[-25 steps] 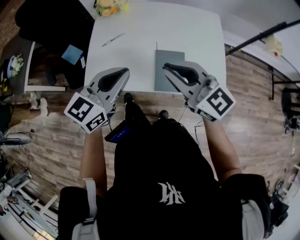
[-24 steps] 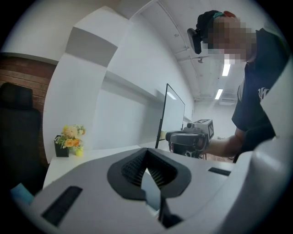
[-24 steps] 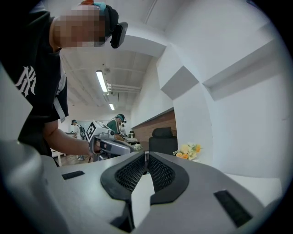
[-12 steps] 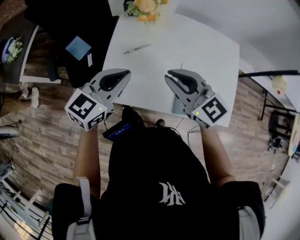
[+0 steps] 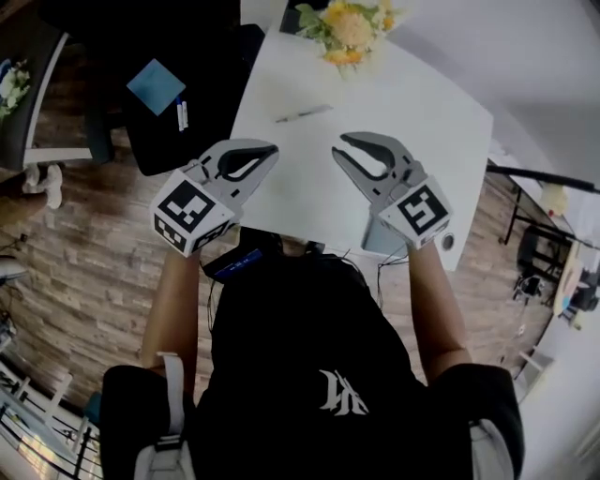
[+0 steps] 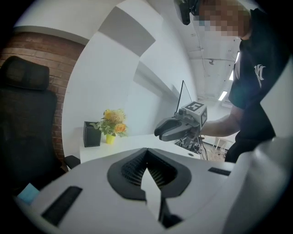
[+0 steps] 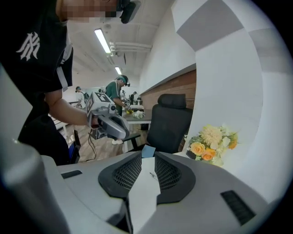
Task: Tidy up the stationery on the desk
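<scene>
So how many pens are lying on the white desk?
1. The pen lies on the white desk, near the yellow flowers. Part of the desk is out of sight, so another could be hidden.

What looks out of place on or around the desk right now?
A pen lies loose and slanted in the middle of the desk. A blue pad and a marker sit off the desk, on the black chair. Nothing looks spilled or damaged.
</scene>
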`<state>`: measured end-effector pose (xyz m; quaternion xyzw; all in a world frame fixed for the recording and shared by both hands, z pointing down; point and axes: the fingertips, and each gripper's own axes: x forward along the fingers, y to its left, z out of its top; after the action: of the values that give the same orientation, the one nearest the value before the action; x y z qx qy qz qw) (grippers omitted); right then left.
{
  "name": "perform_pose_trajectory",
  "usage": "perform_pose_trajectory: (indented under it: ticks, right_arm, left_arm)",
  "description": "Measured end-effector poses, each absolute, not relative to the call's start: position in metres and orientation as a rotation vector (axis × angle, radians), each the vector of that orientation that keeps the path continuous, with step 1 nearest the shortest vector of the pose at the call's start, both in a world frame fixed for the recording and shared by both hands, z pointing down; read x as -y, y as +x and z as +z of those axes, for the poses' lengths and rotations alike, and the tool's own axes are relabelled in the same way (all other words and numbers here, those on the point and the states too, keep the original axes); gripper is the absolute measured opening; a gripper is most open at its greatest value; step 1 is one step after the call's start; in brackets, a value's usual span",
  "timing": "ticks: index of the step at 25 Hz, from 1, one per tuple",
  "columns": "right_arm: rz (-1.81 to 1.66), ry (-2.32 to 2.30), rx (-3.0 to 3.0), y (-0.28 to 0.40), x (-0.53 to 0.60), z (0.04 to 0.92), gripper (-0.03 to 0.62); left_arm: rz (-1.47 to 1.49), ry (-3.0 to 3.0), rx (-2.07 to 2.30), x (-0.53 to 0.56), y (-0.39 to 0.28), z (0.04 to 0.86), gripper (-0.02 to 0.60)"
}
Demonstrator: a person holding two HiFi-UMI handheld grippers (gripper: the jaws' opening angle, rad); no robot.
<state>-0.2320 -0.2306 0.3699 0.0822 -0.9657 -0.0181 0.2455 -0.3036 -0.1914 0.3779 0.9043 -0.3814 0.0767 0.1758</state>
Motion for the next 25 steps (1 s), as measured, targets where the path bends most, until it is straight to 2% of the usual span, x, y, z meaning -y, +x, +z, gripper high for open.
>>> perform_pose_trajectory:
  ticks: [2, 6, 15, 25]
  right_arm:
    - [-0.080, 0.188, 2.581, -0.242, 0.243, 0.384, 0.111]
    - [-0.148, 0.099, 2.466, -0.262, 0.262, 0.423, 0.121]
    - [-0.190, -0.075, 2.258, -0.285, 0.285, 0.517, 0.123]
    - [-0.318, -0.225, 2.100, -0.289, 0.305, 0.564, 0.123]
  left_arm:
    - [0.206, 2.551, 1.059, 0.200, -0.311, 0.387, 0.003]
    - [0.221, 2.532, 1.016, 0.216, -0.324, 0.407, 0.003]
    - [0.224, 2.499, 0.943, 0.232, -0.340, 0.445, 0.003]
    - [0.253, 2.455, 0.887, 0.229, -0.354, 0.472, 0.003]
